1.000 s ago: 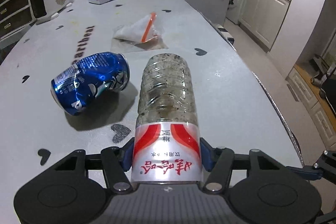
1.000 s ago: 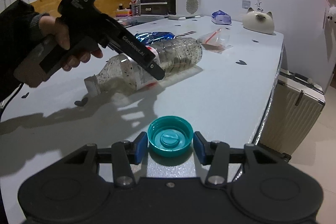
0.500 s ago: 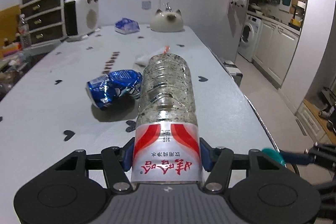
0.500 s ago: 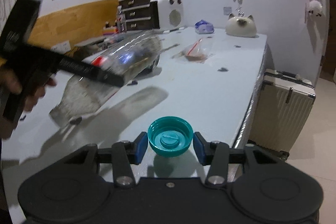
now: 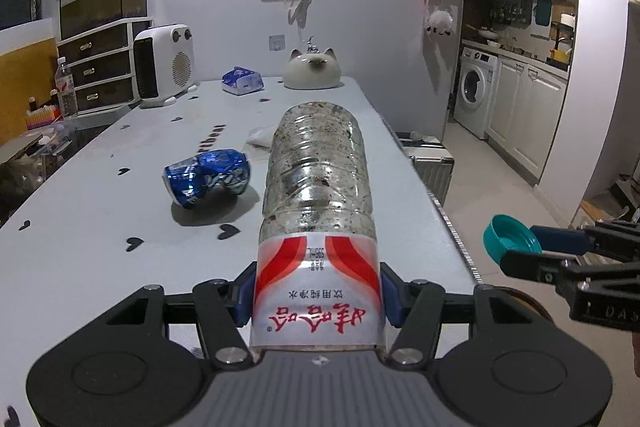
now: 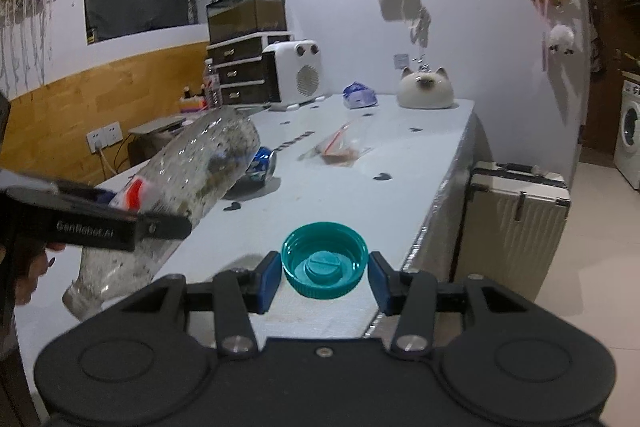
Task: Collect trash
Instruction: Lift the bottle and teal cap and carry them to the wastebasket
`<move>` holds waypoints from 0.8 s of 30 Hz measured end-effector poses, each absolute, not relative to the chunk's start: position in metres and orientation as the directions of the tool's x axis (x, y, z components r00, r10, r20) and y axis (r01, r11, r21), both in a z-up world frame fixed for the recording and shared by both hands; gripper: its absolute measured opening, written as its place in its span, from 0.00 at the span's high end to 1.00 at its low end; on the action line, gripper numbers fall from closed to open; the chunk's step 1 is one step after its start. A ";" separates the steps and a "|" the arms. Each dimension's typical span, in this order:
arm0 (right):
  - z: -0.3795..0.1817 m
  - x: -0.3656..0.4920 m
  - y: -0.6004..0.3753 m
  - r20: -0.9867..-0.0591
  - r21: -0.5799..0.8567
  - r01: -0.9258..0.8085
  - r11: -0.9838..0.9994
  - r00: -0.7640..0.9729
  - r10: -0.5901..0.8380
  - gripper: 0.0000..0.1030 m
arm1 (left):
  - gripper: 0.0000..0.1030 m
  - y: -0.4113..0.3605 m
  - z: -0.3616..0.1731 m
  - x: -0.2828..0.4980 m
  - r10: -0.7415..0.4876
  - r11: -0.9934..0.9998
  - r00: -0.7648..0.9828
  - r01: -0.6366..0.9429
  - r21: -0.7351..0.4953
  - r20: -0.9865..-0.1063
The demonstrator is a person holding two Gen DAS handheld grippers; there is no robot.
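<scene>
Blk hand-held gripper [image 5: 316,301], blue pads [image 5: 244,293], silver screws.

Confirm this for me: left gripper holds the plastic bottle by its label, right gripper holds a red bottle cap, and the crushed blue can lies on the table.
Wrong on one point: the bottle cap is teal, not red, as the right wrist view shows between the right gripper pads. The left gripper does hold the plastic bottle by its label, and the crushed blue can lies on the table.

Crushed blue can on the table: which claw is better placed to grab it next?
Neither is free. The left claw grips the bottle, the right claw the teal cap. The left is nearer the can.
</scene>
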State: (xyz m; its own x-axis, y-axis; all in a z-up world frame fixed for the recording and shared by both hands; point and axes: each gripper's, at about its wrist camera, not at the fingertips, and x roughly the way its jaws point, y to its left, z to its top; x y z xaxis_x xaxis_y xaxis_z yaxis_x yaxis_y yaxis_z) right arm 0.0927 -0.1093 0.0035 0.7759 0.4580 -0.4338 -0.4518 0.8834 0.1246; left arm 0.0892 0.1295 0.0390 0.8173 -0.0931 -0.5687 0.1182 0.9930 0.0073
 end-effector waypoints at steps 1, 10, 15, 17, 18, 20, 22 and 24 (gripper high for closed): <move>0.005 0.090 -0.113 -0.430 0.124 -0.448 0.886 0.780 0.455 0.53 | 0.42 0.125 0.039 0.087 -0.094 0.993 0.820 0.120 0.008 -0.565; 0.012 0.075 -0.157 -0.416 0.119 -0.387 0.914 0.817 0.400 0.53 | 0.42 0.083 0.044 0.075 -0.148 0.986 0.829 0.166 -0.016 -0.539; 0.012 0.068 -0.186 -0.411 0.115 -0.338 0.934 0.840 0.355 0.53 | 0.42 0.053 0.041 0.080 -0.188 0.977 0.819 0.210 -0.022 -0.542; 0.011 0.067 -0.200 -0.411 0.119 -0.314 0.942 0.848 0.335 0.53 | 0.42 0.039 0.039 0.085 -0.211 0.972 0.808 0.235 -0.028 -0.550; 0.010 0.066 -0.208 -0.411 0.122 -0.301 0.946 0.852 0.324 0.53 | 0.42 0.031 0.037 0.088 -0.226 0.968 0.800 0.250 -0.035 -0.556; 0.007 0.065 -0.221 -0.414 0.128 -0.274 0.953 0.859 0.303 0.53 | 0.42 0.015 0.033 0.095 -0.255 0.959 0.783 0.278 -0.047 -0.567; 0.003 0.065 -0.237 -0.420 0.137 -0.241 0.961 0.864 0.277 0.53 | 0.42 -0.001 0.028 0.102 -0.279 0.951 0.764 0.305 -0.056 -0.582; -0.003 0.065 -0.251 -0.429 0.143 -0.210 0.967 0.868 0.252 0.53 | 0.42 -0.018 0.022 0.110 -0.302 0.941 0.740 0.332 -0.065 -0.601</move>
State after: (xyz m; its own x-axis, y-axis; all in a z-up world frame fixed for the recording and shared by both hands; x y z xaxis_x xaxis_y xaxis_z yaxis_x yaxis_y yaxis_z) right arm 0.0650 -0.2510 -0.0030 0.8676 0.2516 -0.4290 -0.2097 0.9672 0.1432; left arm 0.1104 -0.0177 0.0217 0.7402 -0.3021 -0.6007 0.3316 0.9412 -0.0647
